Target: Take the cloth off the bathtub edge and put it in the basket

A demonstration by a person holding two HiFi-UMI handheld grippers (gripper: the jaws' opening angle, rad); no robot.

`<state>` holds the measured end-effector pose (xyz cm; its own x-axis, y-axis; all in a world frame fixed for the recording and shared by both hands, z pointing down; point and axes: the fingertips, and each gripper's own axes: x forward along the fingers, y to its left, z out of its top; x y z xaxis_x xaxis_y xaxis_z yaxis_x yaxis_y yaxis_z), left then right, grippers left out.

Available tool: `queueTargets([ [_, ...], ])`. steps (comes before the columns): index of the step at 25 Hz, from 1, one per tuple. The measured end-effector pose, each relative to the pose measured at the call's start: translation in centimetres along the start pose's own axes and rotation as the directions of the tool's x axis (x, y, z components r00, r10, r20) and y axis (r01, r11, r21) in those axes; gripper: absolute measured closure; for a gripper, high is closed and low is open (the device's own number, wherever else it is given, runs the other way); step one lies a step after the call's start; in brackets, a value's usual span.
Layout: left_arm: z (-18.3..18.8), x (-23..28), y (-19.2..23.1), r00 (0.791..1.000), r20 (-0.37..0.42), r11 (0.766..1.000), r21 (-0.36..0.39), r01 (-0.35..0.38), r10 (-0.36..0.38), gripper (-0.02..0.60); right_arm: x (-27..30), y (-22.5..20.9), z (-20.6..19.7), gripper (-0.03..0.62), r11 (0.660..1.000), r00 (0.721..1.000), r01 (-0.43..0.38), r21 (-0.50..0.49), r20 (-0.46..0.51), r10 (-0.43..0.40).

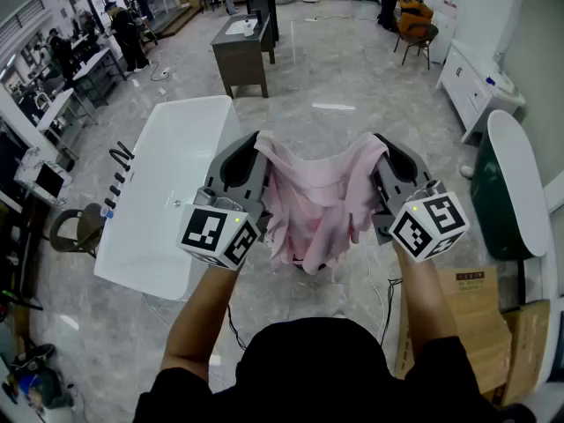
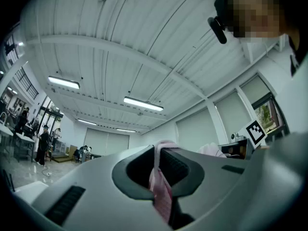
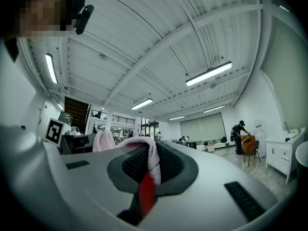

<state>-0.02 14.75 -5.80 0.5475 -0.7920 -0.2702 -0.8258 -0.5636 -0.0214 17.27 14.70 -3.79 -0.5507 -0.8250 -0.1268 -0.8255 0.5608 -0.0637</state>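
A pink cloth (image 1: 310,208) hangs spread between my two grippers, held up in the air in front of me. My left gripper (image 1: 257,139) is shut on the cloth's left top corner, and a strip of pink cloth (image 2: 161,184) runs between its jaws. My right gripper (image 1: 379,141) is shut on the right top corner, where the cloth (image 3: 150,160) is folded over and pinched between the jaws. The white bathtub (image 1: 173,192) stands on the floor to my left, its edge bare. No basket shows in any view.
A cardboard box (image 1: 471,329) sits on the floor at my right. A dark green tub with a white rim (image 1: 504,183) stands further right. A dark vanity cabinet (image 1: 241,51) is ahead, with people and desks beyond. A cable (image 1: 388,298) trails on the marble floor.
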Motion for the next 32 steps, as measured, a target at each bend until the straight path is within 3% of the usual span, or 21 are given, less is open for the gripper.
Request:
queueTargets([
  [6,-2.9,1.5,0.1,0.999,-0.050,1.000,0.005,-0.013,0.013,0.543,0.6,-2.0,-2.5,0.554,0.999,0.999,0.038,-0.018,-0.029,-0.038],
  [15,-4.6,4.3,0.0,0.994,-0.085,0.998,0.015,-0.064,0.065,0.543,3.4,-1.7,-2.8,0.554,0.997,0.997,-0.072,0.005,-0.034,0.072],
  [20,-4.5,6.3,-1.7,0.993,-0.079,0.996,0.024,-0.090,0.091,0.543,3.4,-2.6,-1.4,0.553,0.991,0.992,-0.125,-0.040,-0.024,0.124],
  [27,-5.4,8.0,-2.1,0.990,-0.059,0.991,0.032,-0.129,0.131,0.543,4.5,-3.6,-0.4,0.553,0.980,0.981,-0.196,0.014,0.003,0.196],
  [32,-6.2,8.4,0.7,0.993,-0.041,0.990,-0.080,-0.116,0.113,0.543,6.8,-3.0,-0.8,0.553,0.971,0.971,-0.237,0.021,0.008,0.237],
])
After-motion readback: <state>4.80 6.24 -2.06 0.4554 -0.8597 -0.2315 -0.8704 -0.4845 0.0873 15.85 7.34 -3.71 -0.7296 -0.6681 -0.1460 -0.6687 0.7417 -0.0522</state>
